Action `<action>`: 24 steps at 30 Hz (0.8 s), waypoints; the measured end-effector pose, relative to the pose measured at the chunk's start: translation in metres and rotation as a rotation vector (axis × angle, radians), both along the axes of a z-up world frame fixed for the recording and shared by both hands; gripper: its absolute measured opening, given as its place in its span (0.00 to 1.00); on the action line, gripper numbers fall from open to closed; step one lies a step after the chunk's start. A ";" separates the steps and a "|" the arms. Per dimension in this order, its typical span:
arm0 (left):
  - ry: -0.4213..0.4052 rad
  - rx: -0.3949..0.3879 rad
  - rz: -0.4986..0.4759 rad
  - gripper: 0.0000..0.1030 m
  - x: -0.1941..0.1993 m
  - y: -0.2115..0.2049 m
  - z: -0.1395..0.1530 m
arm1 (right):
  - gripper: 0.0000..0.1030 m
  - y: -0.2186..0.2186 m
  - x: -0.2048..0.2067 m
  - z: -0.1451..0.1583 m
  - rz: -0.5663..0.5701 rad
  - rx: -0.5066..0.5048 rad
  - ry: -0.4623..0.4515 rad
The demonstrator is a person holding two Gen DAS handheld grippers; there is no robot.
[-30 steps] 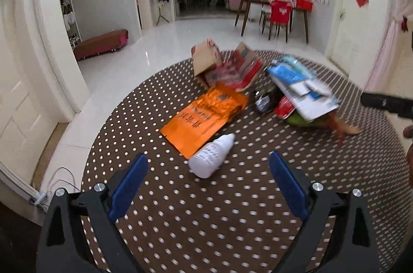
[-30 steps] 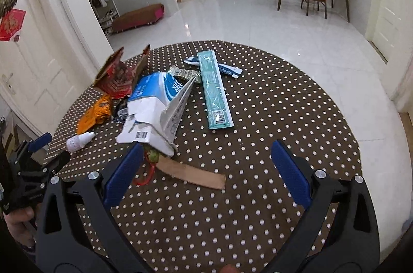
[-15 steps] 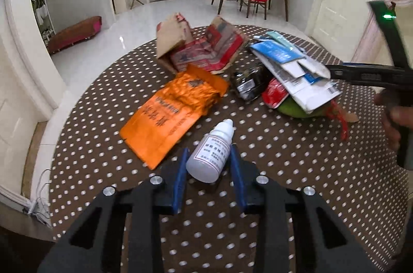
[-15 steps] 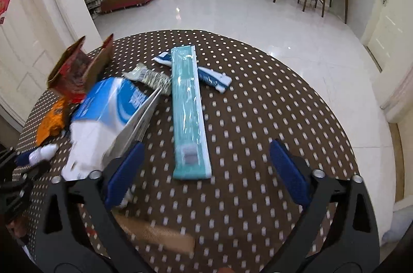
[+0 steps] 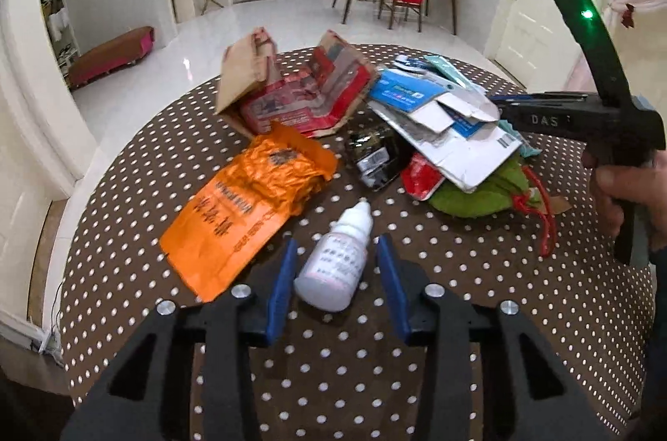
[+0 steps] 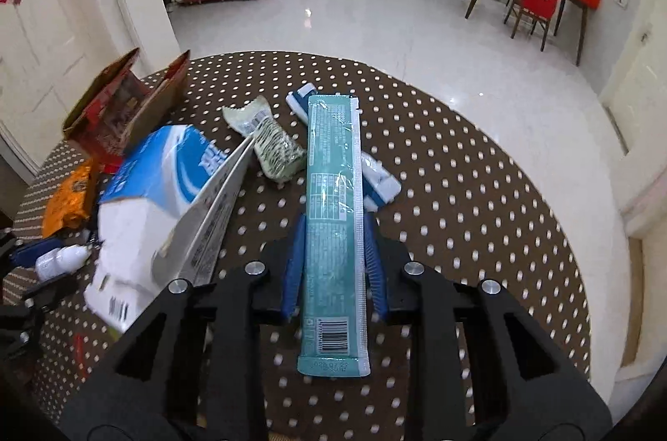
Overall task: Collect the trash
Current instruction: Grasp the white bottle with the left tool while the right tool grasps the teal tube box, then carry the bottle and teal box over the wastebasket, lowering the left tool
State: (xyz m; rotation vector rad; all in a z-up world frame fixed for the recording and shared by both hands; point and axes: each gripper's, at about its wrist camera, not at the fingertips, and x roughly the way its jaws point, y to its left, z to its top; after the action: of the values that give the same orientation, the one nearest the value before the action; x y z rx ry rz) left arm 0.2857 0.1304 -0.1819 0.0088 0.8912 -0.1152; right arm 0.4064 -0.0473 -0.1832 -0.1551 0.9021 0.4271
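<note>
Both grippers are down over the round polka-dot tabletop (image 5: 458, 316) and its scatter of trash. The left gripper (image 5: 335, 266) has a small white dropper bottle (image 5: 333, 270) lying between its blue pads, cap pointing away; the jaws are opening, and a sliver of gap shows on either side of the bottle, so it is released, not clenched. Just left of it lies a crumpled orange bag (image 5: 246, 216). Farther off stands a torn red-and-brown carton (image 5: 300, 95), and to the right a heap of flattened blue-and-white cartons (image 5: 442, 124) sits on something green (image 5: 479, 191), with a small dark packet (image 5: 375, 159) near its left edge.

Over on the right side, a hand (image 5: 625, 186) grips the handle of the right gripper (image 6: 335, 253). Its jaws are closing on a long teal wrapper (image 6: 333, 216) that lies flat and runs away across the tabletop, barcode end nearest; the pads stand against its two long edges, grasping it. Just beyond it lie a blue-and-white tube (image 6: 377, 178) and a crumpled pale packet (image 6: 271, 145).
</note>
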 end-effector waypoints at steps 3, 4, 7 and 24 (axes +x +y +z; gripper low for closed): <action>-0.003 -0.016 -0.021 0.24 0.003 -0.002 0.000 | 0.26 -0.015 -0.011 0.000 -0.020 0.047 0.013; -0.009 -0.036 -0.022 0.24 0.002 -0.002 0.000 | 0.26 -0.021 -0.017 0.001 -0.028 0.059 0.013; -0.036 -0.051 -0.010 0.23 -0.006 -0.001 0.004 | 0.26 -0.035 -0.030 0.008 -0.038 0.097 0.009; -0.204 -0.135 -0.030 0.23 -0.089 -0.047 0.055 | 0.26 -0.113 -0.141 0.061 -0.113 0.251 -0.098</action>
State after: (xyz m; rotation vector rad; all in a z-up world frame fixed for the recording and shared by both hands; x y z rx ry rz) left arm 0.1965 0.0832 -0.1265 -0.0907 0.6780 -0.1987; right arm 0.2653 -0.1601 -0.1219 0.1038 0.7500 0.4199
